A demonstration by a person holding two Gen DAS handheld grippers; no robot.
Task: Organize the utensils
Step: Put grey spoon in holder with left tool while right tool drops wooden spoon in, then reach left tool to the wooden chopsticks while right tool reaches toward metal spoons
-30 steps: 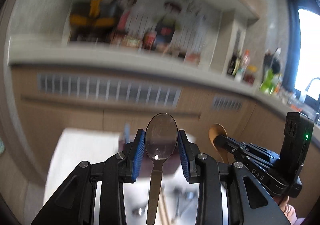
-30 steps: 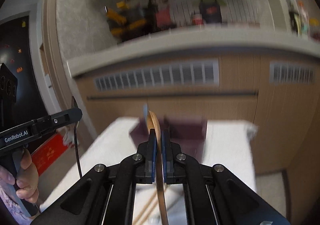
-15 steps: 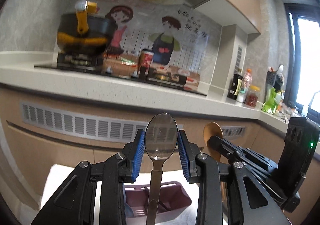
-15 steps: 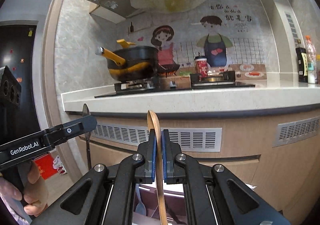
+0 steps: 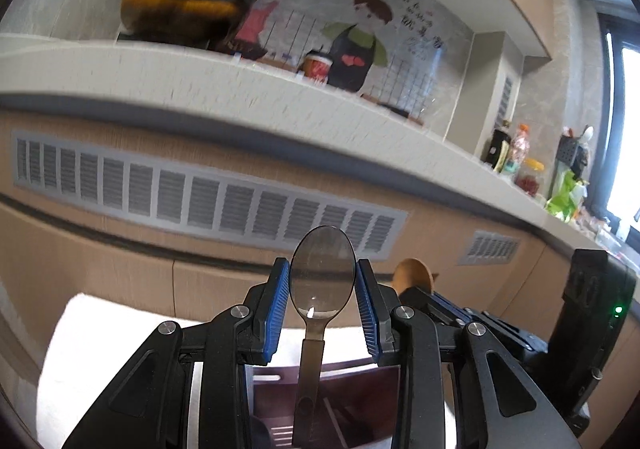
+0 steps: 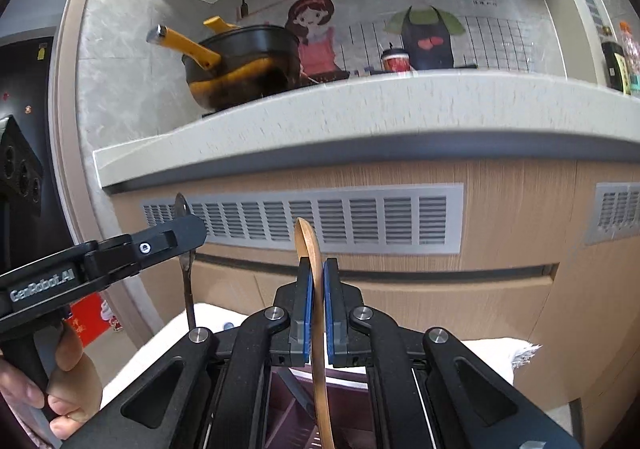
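Note:
My left gripper (image 5: 322,289) is shut on a metal spoon (image 5: 322,277), bowl up between the blue pads, handle hanging down over a maroon utensil tray (image 5: 340,405). My right gripper (image 6: 316,289) is shut on a wooden spoon (image 6: 310,249), seen edge-on, its handle running down toward the maroon tray (image 6: 288,409). The right gripper with the wooden spoon bowl (image 5: 414,275) shows to the right in the left wrist view. The left gripper (image 6: 120,253) with the metal spoon (image 6: 186,273) shows at left in the right wrist view.
The tray lies on a white towel (image 5: 100,333) over a low table. Beyond it stand wooden cabinets with vent grilles (image 6: 320,217) under a countertop (image 6: 360,109) holding a black and yellow pot (image 6: 240,65). Bottles (image 5: 516,153) stand on the counter at right.
Both grippers have tilted downward again while holding their spoons; the tray and towel show more at the bottom. The view is slightly blurred with motion.

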